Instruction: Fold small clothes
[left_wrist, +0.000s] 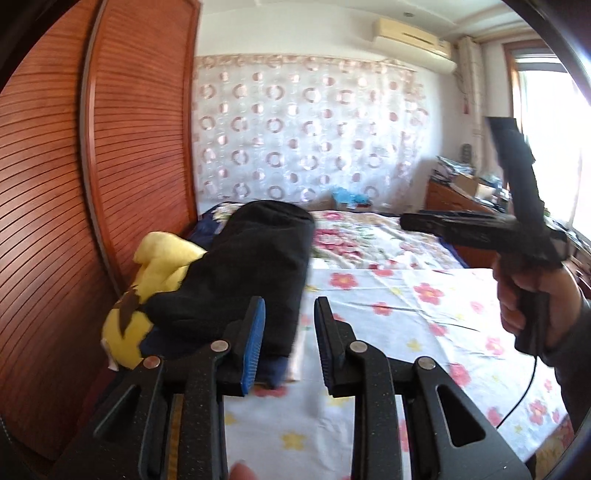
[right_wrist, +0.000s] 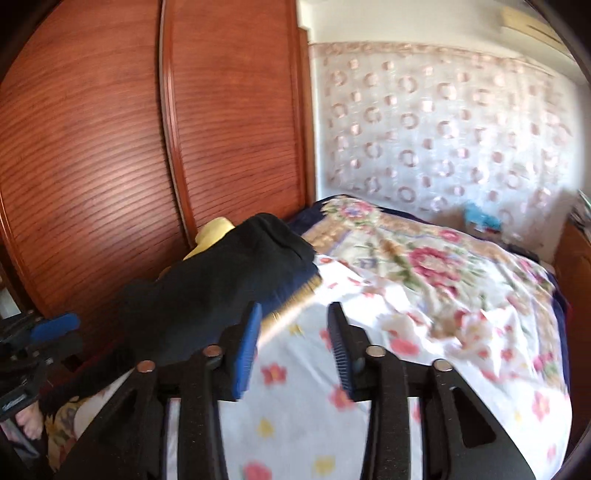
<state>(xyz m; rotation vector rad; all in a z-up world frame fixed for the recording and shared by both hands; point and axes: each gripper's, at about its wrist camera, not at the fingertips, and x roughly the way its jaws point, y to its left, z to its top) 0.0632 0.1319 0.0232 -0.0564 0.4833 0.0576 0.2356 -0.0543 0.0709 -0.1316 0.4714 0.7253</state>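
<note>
Floral-sheeted bed (left_wrist: 388, 325), black garment (left_wrist: 258, 266) atop

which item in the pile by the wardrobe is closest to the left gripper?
The black garment. It lies on top of the pile, just ahead of the open left gripper; the yellow plush sits further left, against the wardrobe.

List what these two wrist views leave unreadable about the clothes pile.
- Black garment: type unclear in both views; bunched and motion-blurred.
- Yellow item: left wrist view, partly covered by the black garment; right wrist view shows only a sliver.
- Navy fabric beneath: mostly hidden, left wrist view, behind the left gripper.
</note>
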